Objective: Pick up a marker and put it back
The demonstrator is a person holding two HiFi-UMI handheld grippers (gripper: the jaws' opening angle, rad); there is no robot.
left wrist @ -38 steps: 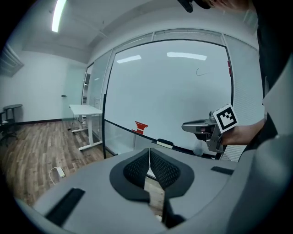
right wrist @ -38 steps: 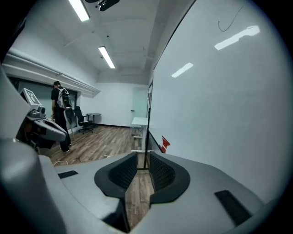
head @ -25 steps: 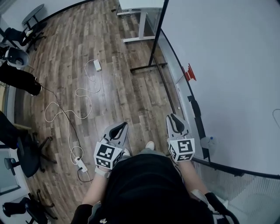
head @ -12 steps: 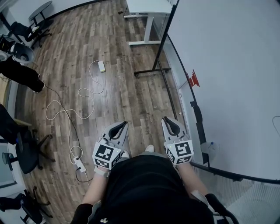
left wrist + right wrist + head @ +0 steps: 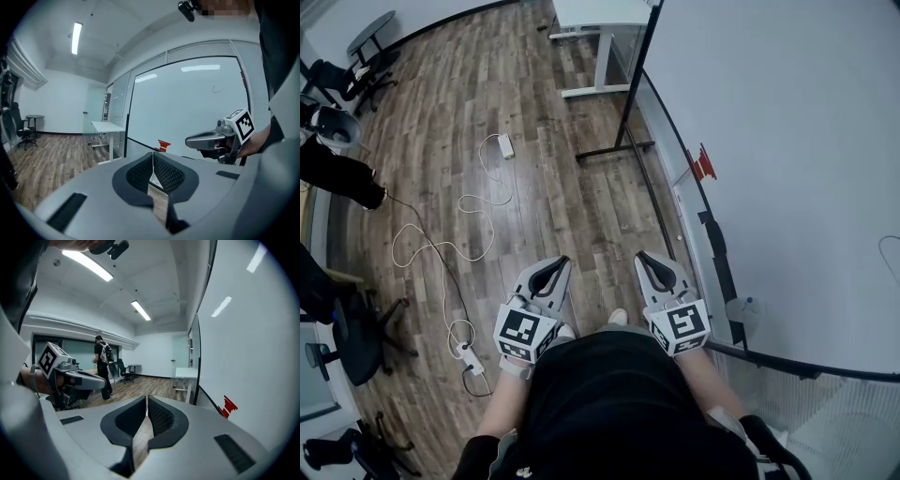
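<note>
I stand beside a large whiteboard (image 5: 787,141) on the right. A red thing (image 5: 703,162) is stuck near its lower edge, and dark narrow things (image 5: 713,234) that may be markers lie on its ledge. Both grippers hang in front of my body above the wooden floor, away from the board. The left gripper (image 5: 555,263) is shut and empty; in its own view the pads (image 5: 164,171) meet at the tips (image 5: 152,154). The right gripper (image 5: 645,257) has its jaws closing with nothing between them; its tips (image 5: 147,398) almost touch.
A white desk (image 5: 600,19) stands at the far end of the board. A white cable (image 5: 441,244) and a power strip (image 5: 472,354) lie on the floor to my left. Office chairs (image 5: 352,328) and a person (image 5: 102,366) are at the left side.
The right gripper has drifted left, closer to the left one, and its jaws have come together. The left gripper has hardly moved.
</note>
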